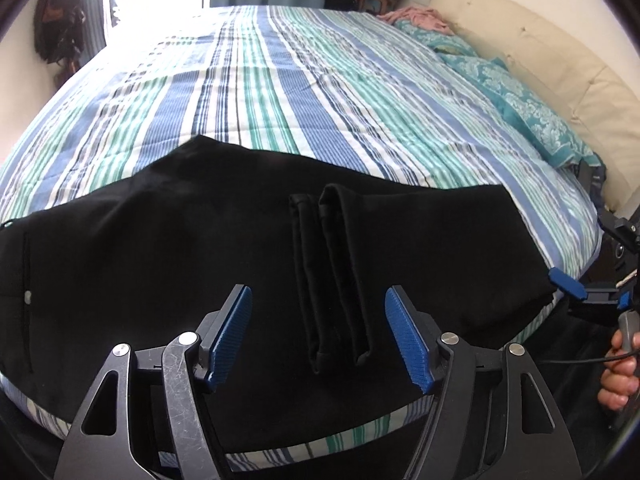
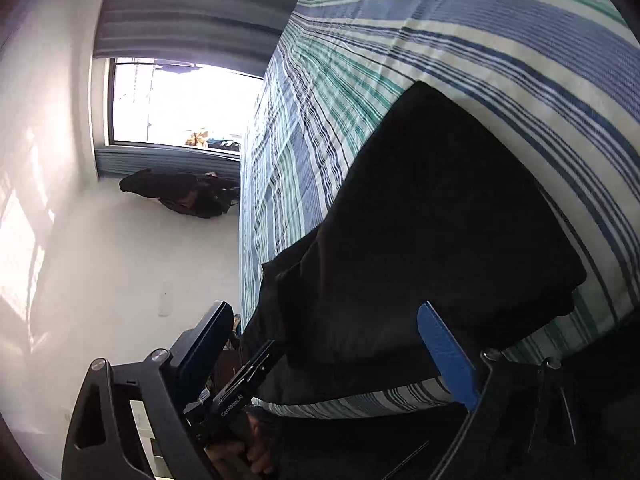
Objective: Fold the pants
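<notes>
Black pants [image 1: 168, 248] lie flat across the near edge of a striped bedspread [image 1: 304, 92], folded into a broad dark panel. The two leg hems [image 1: 336, 272] rest side by side on top, doubled back toward the near edge.

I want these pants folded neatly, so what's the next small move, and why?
Probably lower the left gripper and close it on the leg cuffs lying between its open fingers, since the black pants look folded only once on the bed.
</notes>
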The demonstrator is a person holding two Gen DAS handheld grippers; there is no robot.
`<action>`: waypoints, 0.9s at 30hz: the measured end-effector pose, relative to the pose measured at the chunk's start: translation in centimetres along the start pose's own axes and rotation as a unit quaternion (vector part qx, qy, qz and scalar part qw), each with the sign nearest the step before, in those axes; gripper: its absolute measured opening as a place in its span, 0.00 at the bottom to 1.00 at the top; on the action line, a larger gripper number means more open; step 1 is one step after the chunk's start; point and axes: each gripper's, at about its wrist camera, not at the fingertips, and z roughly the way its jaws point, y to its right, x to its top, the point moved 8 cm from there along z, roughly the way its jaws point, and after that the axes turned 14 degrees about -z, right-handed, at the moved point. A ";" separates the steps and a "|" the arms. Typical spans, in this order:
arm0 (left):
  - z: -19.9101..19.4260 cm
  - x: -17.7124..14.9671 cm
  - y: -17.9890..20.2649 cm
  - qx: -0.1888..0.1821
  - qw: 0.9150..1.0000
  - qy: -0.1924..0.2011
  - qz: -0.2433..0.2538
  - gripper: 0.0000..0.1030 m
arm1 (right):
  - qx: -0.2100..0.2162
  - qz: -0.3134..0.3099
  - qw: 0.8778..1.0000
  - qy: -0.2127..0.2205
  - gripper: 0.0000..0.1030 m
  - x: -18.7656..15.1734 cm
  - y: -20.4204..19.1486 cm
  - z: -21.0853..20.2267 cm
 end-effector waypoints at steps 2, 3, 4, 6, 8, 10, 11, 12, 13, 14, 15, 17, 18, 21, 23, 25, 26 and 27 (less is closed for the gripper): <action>-0.6 0.9 -0.1 0.008 1.000 0.019 -0.001 0.83 | -0.021 -0.052 0.998 0.032 0.91 1.3 -1.3 -1.9; -0.5 1.4 -0.3 0.013 1.000 0.021 -0.004 0.83 | -0.041 -0.079 0.995 0.044 0.91 1.8 -1.6 -2.5; -0.3 1.6 -0.5 0.018 1.000 0.017 -0.011 0.83 | -0.067 -0.104 0.991 0.055 0.91 2.2 -1.7 -3.1; -0.5 1.6 -0.9 0.015 0.999 0.012 -0.028 0.83 | -0.113 -0.119 0.984 0.066 0.91 2.4 -1.2 -3.7; -1.2 1.5 -0.6 0.010 0.999 0.017 -0.027 0.83 | -0.125 -0.116 0.983 0.073 0.91 2.3 -0.8 -4.2; -2.1 1.5 0.4 0.011 0.999 0.031 -0.006 0.83 | -0.137 -0.119 0.981 0.070 0.91 2.1 -0.6 -3.9; -2.4 1.6 1.0 0.013 0.999 0.040 0.008 0.83 | -0.142 -0.119 0.980 0.069 0.91 2.3 -0.5 -3.9; -2.7 1.7 1.7 0.015 0.998 0.051 0.021 0.83 | -0.144 -0.118 0.980 0.070 0.91 2.2 -0.1 -4.3; -2.7 1.9 2.4 0.014 0.998 0.058 0.037 0.83 | -0.146 -0.118 0.979 0.073 0.91 2.2 0.0 -4.5; -2.5 1.9 3.3 0.015 0.997 0.061 0.055 0.83 | -0.149 -0.118 0.979 0.076 0.91 2.4 -0.1 -4.5; -2.0 1.9 4.1 0.026 0.995 0.060 0.075 0.83 | -0.149 -0.118 0.979 0.078 0.91 2.5 0.0 -4.6; -0.1 1.8 4.6 0.072 0.990 0.051 0.106 0.83 | -0.148 -0.115 0.980 0.075 0.91 2.3 0.1 -4.5; 1.4 1.7 4.2 0.097 0.989 0.034 0.107 0.83 | -0.147 -0.113 0.980 0.073 0.91 2.2 0.2 -4.5; 5.5 -0.1 1.5 0.097 0.992 -0.068 0.039 0.58 | -0.148 -0.114 0.980 0.068 0.91 2.1 0.3 -4.3; 5.8 -0.7 0.7 0.064 0.995 -0.081 -0.001 0.38 | -0.153 -0.115 0.979 0.066 0.91 2.0 0.3 -4.1; 5.0 -0.5 0.9 0.035 0.996 -0.079 -0.005 0.11 | -0.154 -0.115 0.979 0.067 0.91 2.0 0.4 -4.2; 4.1 -0.3 1.1 0.019 0.997 -0.075 -0.015 0.08 | -0.156 -0.116 0.978 0.070 0.91 2.0 0.3 -4.4; 3.1 0.0 1.4 0.001 0.997 -0.072 -0.023 0.08 | -0.158 -0.120 0.977 0.077 0.91 2.2 0.2 -4.6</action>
